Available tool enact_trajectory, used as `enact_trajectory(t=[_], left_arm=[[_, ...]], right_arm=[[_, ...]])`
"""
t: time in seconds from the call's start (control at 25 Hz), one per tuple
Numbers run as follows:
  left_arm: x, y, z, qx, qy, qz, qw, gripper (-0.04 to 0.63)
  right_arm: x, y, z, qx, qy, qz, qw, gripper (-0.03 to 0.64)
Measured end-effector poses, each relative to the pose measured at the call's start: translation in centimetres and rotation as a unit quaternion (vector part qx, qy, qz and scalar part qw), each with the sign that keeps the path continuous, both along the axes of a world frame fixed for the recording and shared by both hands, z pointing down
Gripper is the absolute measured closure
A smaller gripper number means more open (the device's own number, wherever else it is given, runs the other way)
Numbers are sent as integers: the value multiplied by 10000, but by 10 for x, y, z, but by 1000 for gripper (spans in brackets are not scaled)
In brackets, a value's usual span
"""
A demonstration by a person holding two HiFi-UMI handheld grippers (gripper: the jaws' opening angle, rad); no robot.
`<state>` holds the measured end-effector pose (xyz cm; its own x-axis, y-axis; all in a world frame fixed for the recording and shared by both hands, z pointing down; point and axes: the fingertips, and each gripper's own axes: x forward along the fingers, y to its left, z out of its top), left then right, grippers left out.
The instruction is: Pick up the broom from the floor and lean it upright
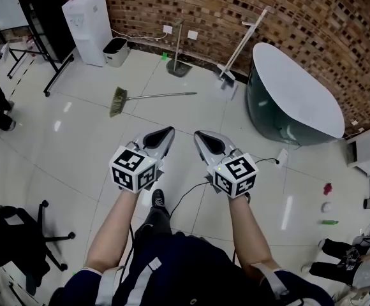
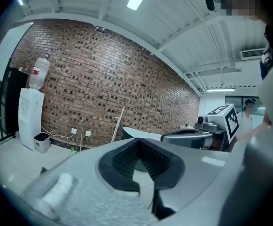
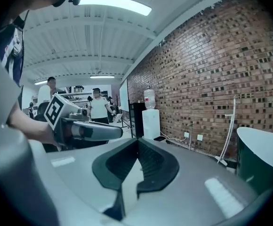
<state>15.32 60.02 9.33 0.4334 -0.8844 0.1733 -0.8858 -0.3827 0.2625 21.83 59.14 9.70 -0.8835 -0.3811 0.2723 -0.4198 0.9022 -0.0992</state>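
The broom (image 1: 148, 97) lies flat on the white tiled floor ahead of me, its bristle head (image 1: 117, 101) to the left and its thin handle running right. My left gripper (image 1: 168, 132) and right gripper (image 1: 201, 136) are held side by side at waist height, well short of the broom, both shut with nothing between the jaws. In the left gripper view my left gripper (image 2: 137, 141) points at the brick wall, with the right gripper (image 2: 193, 135) beside it. The right gripper view has my right gripper (image 3: 137, 140) in front and the left gripper (image 3: 87, 131) beside it. Neither gripper view catches the broom.
A water dispenser (image 1: 86, 24) and small bin (image 1: 115, 51) stand at the back left. A long-handled dustpan (image 1: 177, 65) and a white mop (image 1: 242, 43) lean by the brick wall. A dark tub-like table (image 1: 293, 94) is at right, an office chair (image 1: 19, 234) at lower left, a cable (image 1: 191, 193) underfoot.
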Motion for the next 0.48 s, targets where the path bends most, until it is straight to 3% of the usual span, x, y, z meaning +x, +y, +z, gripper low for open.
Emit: enact_trajectory(t=[0.16,0.48], left_arm=[[-40,-39,6,-84,153,37,9998,594],[-88,-114,11,-165,32,224,9996,594]], right_arm=[[-36,-39,1,-65,91,99,9999,615],[-79,-117,-1,-46,-9,359,9993,615]])
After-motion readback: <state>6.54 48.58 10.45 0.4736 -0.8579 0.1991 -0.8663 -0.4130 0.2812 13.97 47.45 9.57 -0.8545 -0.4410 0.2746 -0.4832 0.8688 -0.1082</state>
